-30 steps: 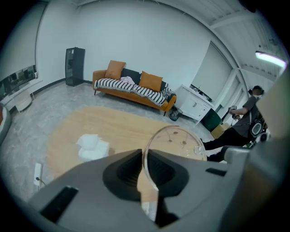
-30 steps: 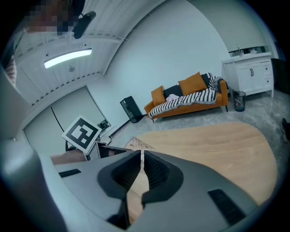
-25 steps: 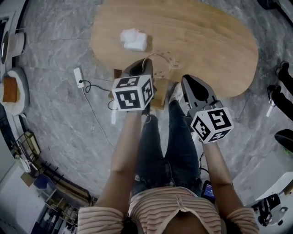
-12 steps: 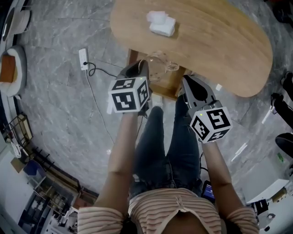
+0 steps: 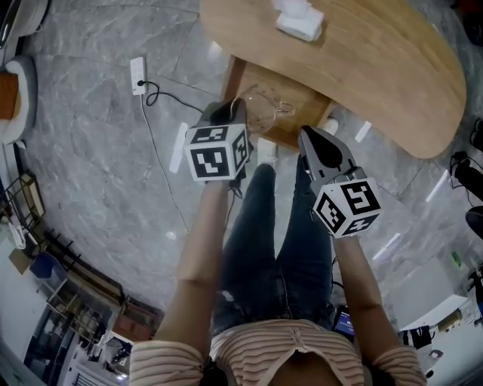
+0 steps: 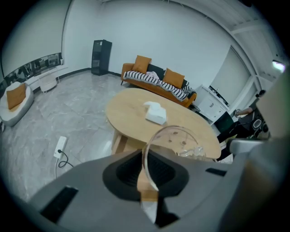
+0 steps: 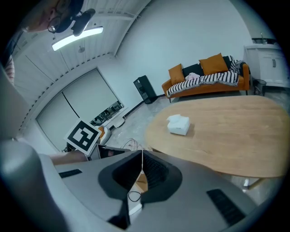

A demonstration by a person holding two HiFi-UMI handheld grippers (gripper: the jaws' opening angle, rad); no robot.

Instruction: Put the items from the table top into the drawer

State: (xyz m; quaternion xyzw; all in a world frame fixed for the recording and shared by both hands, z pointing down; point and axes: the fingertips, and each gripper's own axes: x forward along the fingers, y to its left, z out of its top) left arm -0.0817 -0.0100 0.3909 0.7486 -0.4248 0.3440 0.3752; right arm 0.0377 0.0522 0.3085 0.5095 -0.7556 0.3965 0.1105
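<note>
The wooden bench [image 5: 392, 75] fills the upper part of the head view, and everything else is best placed against it. Under its near edge sits a wooden box-like unit [image 5: 275, 94]. This is probably where the drawer is, though none of the views shows whether a drawer is open.

Both tools hang just off the near edge of the bench, over the floor. The left tool [image 5: 226, 113] is clenched on the rim of a clear round container [image 5: 260, 105], which it holds on edge in front of the wooden unit and below the bench top. The left gripper view shows the thin transparent wall pinched between the jaws [image 6: 146, 174]. The right tool [image 5: 309, 136] is beside it, also short of the near edge of the bench. Its jaws are pressed together with nothing between them [image 7: 142, 172].

A white tissue pack [image 5: 299, 19] lies on the bench top, towards the far side from the person and well apart from both tools.

The step in hand looks like carrying the clear container to the drawer, with the tissue pack not yet dealt with. The next move probably calls for bringing the container level with the unit under the bench. If the drawer is closed, the empty right tool would need to pull it out first. The thin rim means the left grip should stay firm and release only once the container is resting inside.
</note>
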